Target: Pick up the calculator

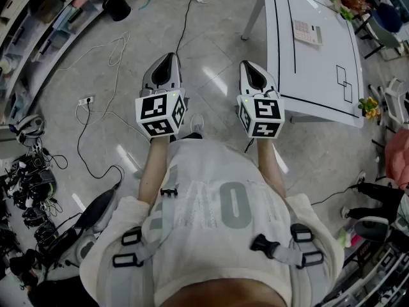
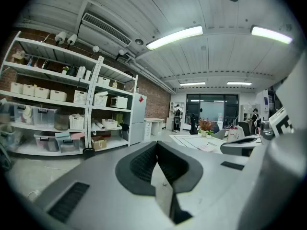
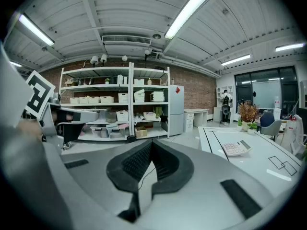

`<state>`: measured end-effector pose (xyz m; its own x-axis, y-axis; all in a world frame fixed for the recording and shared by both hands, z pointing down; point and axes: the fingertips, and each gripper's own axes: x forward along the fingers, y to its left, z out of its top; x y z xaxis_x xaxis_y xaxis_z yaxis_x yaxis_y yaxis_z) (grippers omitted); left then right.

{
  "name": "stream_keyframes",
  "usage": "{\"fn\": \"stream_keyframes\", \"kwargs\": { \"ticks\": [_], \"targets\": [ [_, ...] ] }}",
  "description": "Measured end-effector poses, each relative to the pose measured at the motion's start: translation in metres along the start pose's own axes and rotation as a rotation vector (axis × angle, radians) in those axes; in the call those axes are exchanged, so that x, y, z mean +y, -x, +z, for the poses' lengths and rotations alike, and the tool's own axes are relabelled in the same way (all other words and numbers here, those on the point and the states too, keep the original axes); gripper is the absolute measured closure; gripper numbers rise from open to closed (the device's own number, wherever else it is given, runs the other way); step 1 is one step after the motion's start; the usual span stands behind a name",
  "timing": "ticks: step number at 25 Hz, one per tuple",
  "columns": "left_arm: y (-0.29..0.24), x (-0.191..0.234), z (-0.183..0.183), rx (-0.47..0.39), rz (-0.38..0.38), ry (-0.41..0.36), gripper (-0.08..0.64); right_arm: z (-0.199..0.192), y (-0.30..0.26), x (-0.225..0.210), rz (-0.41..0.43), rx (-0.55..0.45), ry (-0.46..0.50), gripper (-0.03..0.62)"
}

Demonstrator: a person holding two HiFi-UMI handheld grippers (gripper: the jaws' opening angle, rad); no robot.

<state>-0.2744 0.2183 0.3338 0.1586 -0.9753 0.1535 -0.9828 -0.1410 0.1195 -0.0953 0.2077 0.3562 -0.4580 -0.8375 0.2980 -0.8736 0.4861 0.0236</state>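
Since nothing is gripped yet, the coming move is judged to turn on one relation: the pale, flat, rectangular plastic calculator [image 1: 307, 32] lies on the far part of the smooth white counter [image 1: 319, 82], which is marked with thin black lines. It is ahead and to the right of both tools and well apart from them. The grey moulded-plastic right tongs [image 1: 250, 66] are held nearer to it than the matching grey left tongs [image 1: 167, 57], so the reach is best given to the right hand. The calculator's long axis appears to be set across the counter rather than along it, with the darker display end turned to the right, though this is small in the head view. Both tongs are carried over the glossy grey floor [image 1: 211, 37], short of the counter's near corner and side by side. On each, the black ribbed rubber pads are seen pressed together at their tips, with nothing caught between them. Before any grasp they would have to be spread wider than the calculator's thin, hard-edged body.
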Motion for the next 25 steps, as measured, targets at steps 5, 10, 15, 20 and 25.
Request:
{"fn": "stream_keyframes", "kwargs": {
  "ticks": [5, 10, 15, 20, 25],
  "targets": [
    [-0.012, 0.007, 0.001, 0.006, -0.009, -0.016, 0.538, 0.006, -0.013, 0.0, -0.004, -0.005, -0.014, 0.588],
    [-0.026, 0.007, 0.002, 0.011, -0.028, -0.021, 0.538, 0.007, -0.021, -0.004, -0.007, -0.002, -0.027, 0.588],
    [-0.038, 0.017, 0.005, 0.015, -0.042, -0.014, 0.538, 0.012, -0.037, -0.003, -0.012, 0.003, -0.055, 0.586],
    [-0.052, 0.039, 0.003, 0.028, -0.046, 0.01, 0.538, 0.012, -0.059, 0.001, -0.029, 0.016, -0.067, 0.586],
    [-0.069, 0.073, 0.007, 0.016, -0.067, 0.069, 0.538, 0.009, -0.081, 0.014, -0.056, 0.028, -0.114, 0.586]
  ]
}}
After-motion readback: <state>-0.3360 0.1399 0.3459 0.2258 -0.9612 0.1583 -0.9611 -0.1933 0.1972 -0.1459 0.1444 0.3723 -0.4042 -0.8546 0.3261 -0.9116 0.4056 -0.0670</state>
